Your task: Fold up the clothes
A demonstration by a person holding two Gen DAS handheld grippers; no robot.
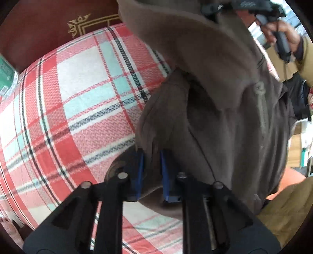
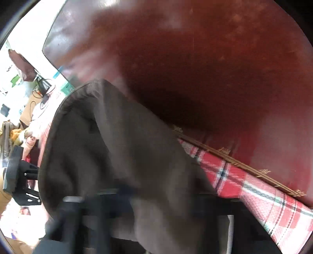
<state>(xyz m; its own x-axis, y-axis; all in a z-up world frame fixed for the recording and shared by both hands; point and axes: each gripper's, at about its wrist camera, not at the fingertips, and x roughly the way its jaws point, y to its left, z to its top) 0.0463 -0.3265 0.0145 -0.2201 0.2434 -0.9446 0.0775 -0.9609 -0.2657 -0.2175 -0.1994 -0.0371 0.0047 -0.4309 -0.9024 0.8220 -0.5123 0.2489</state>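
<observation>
The left gripper (image 1: 151,172) stands nearly closed, its blue pads (image 1: 139,172) pinching a fold of the brown garment (image 1: 225,109) at its lower edge, close above the plaid bedcover (image 1: 78,109). Across the cloth, the right gripper (image 1: 242,7) is gripped in a person's hand (image 1: 283,33) and carries the far end of the garment high, so the fabric hangs in a long sag between the two tools. In the right wrist view the picture is smeared and the right tool's own jaws are lost in the blur under the draped cloth, but they read as drawn together, and the fabric falling from them suggests it is pinched there. The left tool shows at that picture's edge, beside a mustard sleeve (image 2: 5,197).

Beyond the garment lies the red, white and teal plaid, and behind it a dark red headboard (image 1: 49,33) with gilt trim.

The fold looks only just begun: the piece is lifted, not yet laid flat. The risk from here is a thin bite. With so much loose weight hanging between two small pinches, a quick sweep could pull an edge free and drop the cloth in a heap. Uneven heights could also set the fold down crooked, or trap a sleeve inside it.
</observation>
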